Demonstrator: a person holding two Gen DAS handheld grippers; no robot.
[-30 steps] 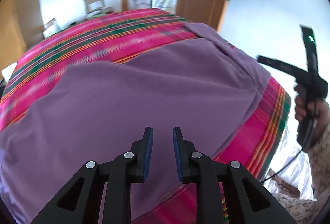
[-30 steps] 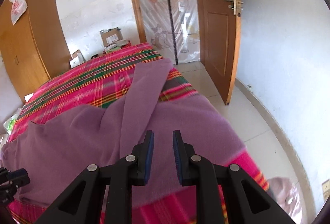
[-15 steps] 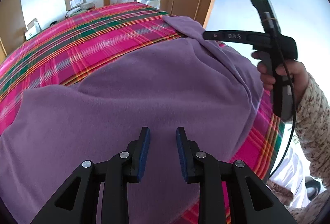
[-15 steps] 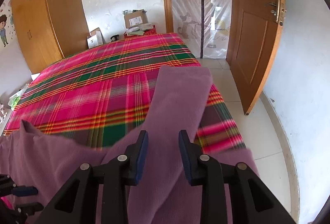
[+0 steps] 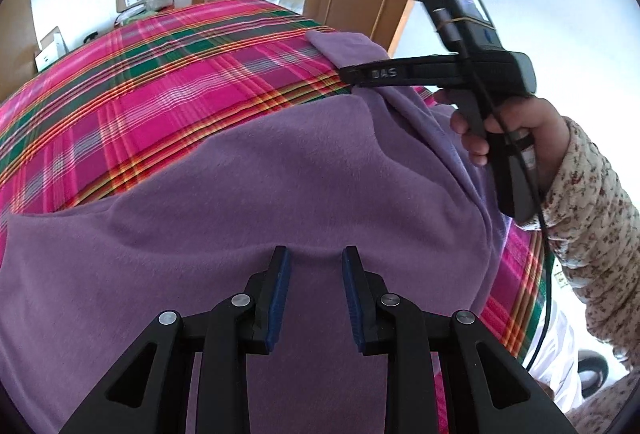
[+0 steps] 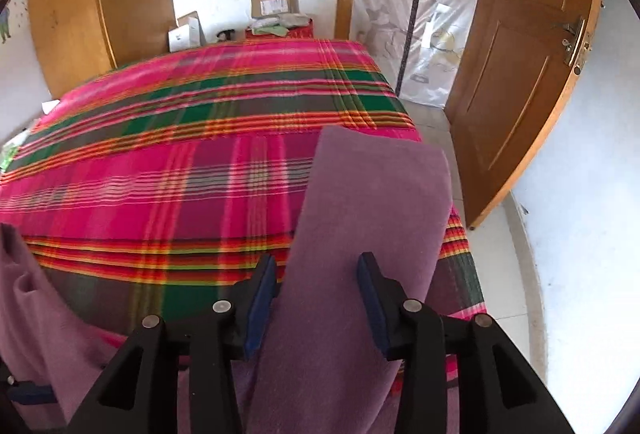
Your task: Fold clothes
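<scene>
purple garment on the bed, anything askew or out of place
Mostly flat, but the purple garment has one sleeve sticking out straight across the plaid bedspread toward its far edge, not yet folded in.

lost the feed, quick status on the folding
Left gripper open above purple garment. Right gripper opening, jaws astride its sleeve. Nothing blocking on plaid bedspread.

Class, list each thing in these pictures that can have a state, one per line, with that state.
Purple garment: spread on the bed, one sleeve stretched out flat.
Plaid bedspread: laid flat, partly covered.
Left tongs: open, nothing gripped.
Right tongs: opening, astride the sleeve, not pressing it.
Wooden door: open.
Cardboard box: flaps open.
</scene>
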